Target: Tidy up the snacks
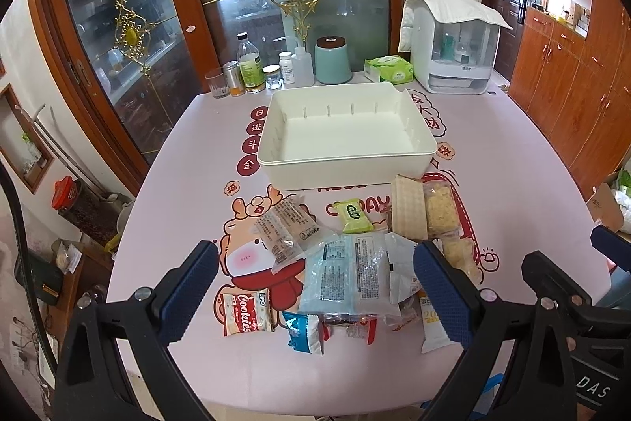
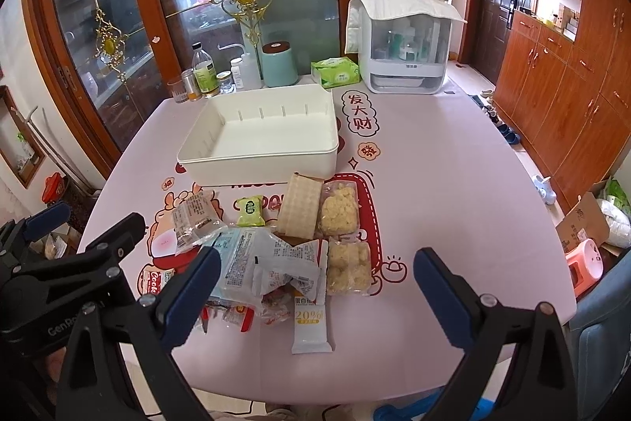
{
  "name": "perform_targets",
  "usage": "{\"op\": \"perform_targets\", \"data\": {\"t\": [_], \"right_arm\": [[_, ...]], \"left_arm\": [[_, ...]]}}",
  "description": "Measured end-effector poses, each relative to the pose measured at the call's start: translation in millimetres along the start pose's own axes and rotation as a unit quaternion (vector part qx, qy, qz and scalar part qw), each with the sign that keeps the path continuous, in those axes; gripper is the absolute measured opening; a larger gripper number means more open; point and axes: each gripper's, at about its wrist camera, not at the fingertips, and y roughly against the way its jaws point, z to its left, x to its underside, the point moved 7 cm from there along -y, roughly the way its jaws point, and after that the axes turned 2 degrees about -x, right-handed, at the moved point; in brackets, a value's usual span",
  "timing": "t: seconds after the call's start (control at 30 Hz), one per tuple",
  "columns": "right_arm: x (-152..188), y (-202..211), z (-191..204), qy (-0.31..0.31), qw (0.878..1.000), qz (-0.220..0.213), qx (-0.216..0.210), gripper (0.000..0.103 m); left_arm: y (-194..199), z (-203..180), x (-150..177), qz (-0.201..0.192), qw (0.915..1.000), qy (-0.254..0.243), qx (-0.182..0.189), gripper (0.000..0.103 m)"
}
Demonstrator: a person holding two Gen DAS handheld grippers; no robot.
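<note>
Here, left claw [image 1: 315, 287] and right claw [image 2: 317, 296] level, spread wide, over snacks [image 2: 276, 263]

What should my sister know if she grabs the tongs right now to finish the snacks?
Left tongs: open, holding nothing, above the near part of the snack pile.
Right tongs: open, holding nothing, beside them.
White bin: nothing in it, on the table behind the snacks.
Snacks all lie loose on the pink tablecloth: Cookies packet, green packet, white 20% bar, two clear cracker packs, others.
Done: nothing yet.
Left: move every snack into the bin.
</note>
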Motion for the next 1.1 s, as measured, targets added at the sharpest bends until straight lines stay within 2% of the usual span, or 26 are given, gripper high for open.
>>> {"op": "perform_targets", "data": {"t": [0.73, 1.1], "right_arm": [[-7.5, 6.9, 4.2, 0.008, 1.000, -0.016, -0.007, 0.099], [0.1, -9.8, 0.0, 0.010, 1.000, 0.012, -0.004, 0.099]], "left_arm": [[4.5, 3.5, -10.4, -0.023, 0.9996, -0.011, 0.008, 0.099], [-17.4, 20.2, -3.3, -0.004, 0.9999, 0.004, 0.012, 0.099]]}}
